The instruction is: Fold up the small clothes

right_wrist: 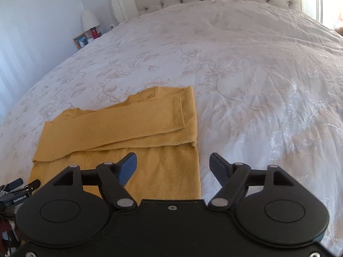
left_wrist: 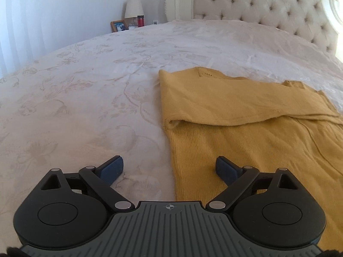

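Because the bed (right_wrist: 246, 68) is soft and its pale flowered cover lies in loose wrinkles, a pull on the garment could drag the cover with it and spoil the fold. On this cover, near the foot of the bed, lies the yellow sweater (right_wrist: 120, 128), a fine ribbed knit, with both sleeves laid across its body in flat bands; the upper sleeve ends in a thicker cuff. Such knit stretches and slips easily, so I judge that lifting only the hem corners may let the sleeves slide out of place. The left gripper (left_wrist: 170, 171) hangs over the sweater's left edge and the right gripper (right_wrist: 172, 167) over its right edge, both with jaws spread and pinching nothing. Whether the hem lies straight is probably hidden below the grippers.
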Tool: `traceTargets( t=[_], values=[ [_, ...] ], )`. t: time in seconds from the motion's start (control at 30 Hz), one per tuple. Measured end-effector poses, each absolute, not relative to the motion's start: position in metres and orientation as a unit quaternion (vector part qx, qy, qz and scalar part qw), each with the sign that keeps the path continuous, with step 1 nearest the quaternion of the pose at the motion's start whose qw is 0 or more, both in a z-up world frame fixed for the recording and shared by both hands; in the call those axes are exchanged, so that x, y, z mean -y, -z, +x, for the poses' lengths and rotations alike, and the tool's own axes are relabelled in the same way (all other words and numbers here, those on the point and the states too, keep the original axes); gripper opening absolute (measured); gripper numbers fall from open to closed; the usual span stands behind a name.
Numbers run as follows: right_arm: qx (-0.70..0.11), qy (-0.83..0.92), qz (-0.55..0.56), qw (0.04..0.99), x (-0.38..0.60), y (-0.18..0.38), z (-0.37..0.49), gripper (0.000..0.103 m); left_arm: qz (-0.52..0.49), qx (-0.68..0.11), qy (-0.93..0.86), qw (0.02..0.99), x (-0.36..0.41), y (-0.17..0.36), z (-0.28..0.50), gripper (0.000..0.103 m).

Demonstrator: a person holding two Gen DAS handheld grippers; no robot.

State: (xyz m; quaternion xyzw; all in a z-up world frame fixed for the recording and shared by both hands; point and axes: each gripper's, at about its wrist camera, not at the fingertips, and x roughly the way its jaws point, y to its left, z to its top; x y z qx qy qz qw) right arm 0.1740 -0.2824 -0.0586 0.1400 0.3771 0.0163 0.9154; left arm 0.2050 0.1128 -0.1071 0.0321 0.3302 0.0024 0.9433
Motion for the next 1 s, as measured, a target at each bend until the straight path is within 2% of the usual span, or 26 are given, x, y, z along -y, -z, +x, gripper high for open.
traceTargets(
  t=[0.53, 1.0],
  values=[
    [-0.397, -0.036, 0.167, 0.902, 0.290, 0.068, 0.111, 0.078, 0.020, -0.404, -0.015, 0.914, -0.125, 0.100, 0.122, 0.094],
    [-0.434, -0.038, 0.188, 0.880, 0.309, 0.094, 0.090, 0.079, -0.024, -0.423, 0.003, 0.906, -0.124, 0.105, 0.056, 0.094]
  ],
)
